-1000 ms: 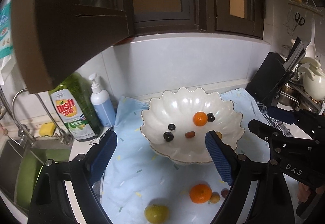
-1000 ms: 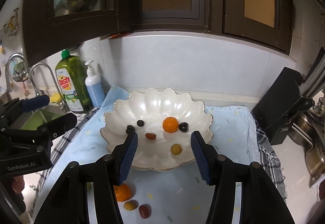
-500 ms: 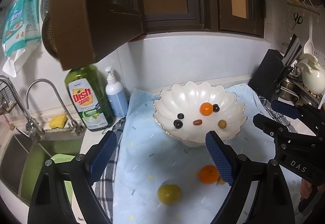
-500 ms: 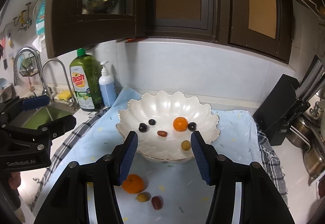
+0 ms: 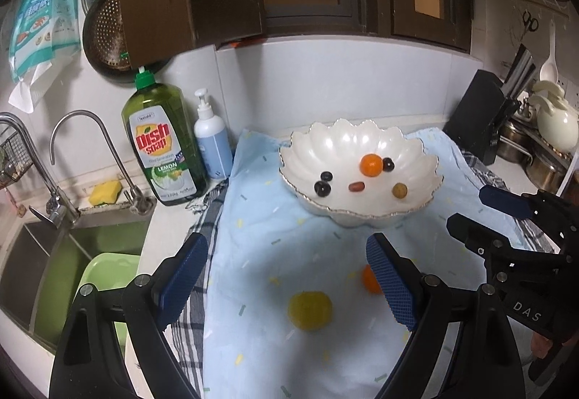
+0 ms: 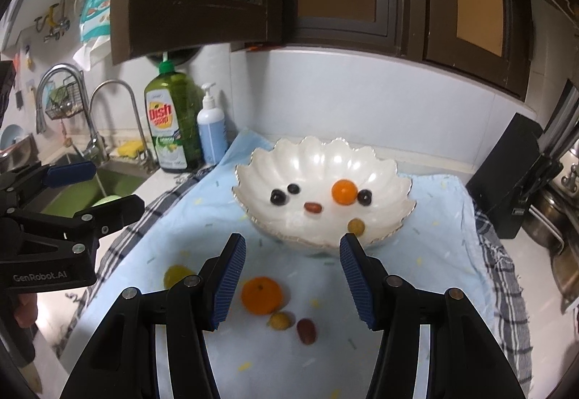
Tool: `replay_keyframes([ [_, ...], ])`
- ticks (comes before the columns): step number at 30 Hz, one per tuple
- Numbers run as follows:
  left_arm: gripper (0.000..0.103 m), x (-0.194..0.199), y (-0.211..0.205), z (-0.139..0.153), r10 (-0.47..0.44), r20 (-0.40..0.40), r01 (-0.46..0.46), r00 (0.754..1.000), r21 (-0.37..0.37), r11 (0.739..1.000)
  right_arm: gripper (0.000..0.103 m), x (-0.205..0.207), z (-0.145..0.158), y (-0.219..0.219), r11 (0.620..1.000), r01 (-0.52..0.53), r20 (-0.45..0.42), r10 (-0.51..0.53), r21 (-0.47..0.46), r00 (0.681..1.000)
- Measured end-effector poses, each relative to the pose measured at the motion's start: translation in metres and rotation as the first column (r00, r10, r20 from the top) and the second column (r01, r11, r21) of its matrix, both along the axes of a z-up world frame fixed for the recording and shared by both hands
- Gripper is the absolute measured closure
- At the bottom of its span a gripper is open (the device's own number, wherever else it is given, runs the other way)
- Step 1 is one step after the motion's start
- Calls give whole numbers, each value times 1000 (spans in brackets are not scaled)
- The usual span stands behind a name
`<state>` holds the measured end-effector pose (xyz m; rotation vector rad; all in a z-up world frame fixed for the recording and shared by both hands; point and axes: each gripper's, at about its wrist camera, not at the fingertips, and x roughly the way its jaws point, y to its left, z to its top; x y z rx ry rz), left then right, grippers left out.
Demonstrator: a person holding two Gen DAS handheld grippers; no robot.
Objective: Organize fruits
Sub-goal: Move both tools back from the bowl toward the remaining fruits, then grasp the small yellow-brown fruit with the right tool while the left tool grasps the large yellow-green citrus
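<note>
A white scalloped bowl [image 5: 416,153] [image 6: 383,171] stands on a light blue cloth [image 5: 260,240] [image 6: 434,254]. It holds a small orange [image 6: 343,191], dark grapes, a red fruit and a yellow-brown fruit. On the cloth in front lie an orange [image 6: 261,294], a yellow-green citrus [image 5: 310,310] [image 6: 177,274], a small yellow fruit [image 6: 279,320] and a red fruit [image 6: 306,330]. My left gripper [image 5: 286,277] is open and empty above the citrus. My right gripper [image 6: 291,277] is open and empty above the loose orange.
A green dish soap bottle [image 5: 161,142] and a white pump bottle [image 5: 212,142] stand left of the cloth. A sink [image 5: 47,254] with a faucet [image 5: 90,149] lies further left. A black knife block [image 5: 481,117] and pots stand at the right. Dark cabinets hang overhead.
Both grippers have pulled back and up from the bowl. The bowl looks smaller and the loose fruits on the cloth show more fully. Both stay open.
</note>
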<state>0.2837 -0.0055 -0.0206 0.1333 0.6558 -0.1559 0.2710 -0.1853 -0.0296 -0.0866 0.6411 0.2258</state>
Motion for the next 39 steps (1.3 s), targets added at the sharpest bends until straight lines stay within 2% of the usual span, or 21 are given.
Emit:
replay_keyframes([
  [15, 13, -3, -2, -31, -14, -27, 15, 1000, 35, 999, 48, -4, -38, 1, 999, -12, -84, 9, -36, 996],
  [21, 14, 2, 1, -50, -19, -77, 20, 997, 10, 1000, 48, -1, -52, 2, 998, -29, -118, 23, -48, 993],
  [30, 19, 9, -1, -72, -16, -121, 21, 992, 36, 999, 49, 9, -76, 11, 995, -76, -189, 63, -67, 980],
  [33, 21, 12, 0, -80, -16, -146, 21, 989, 28, 999, 55, 12, -84, 13, 993, -91, -212, 74, -75, 974],
  [39, 27, 17, -4, -93, -29, -180, 36, 983, 36, 999, 61, 19, -97, 15, 991, -109, -253, 86, -79, 964],
])
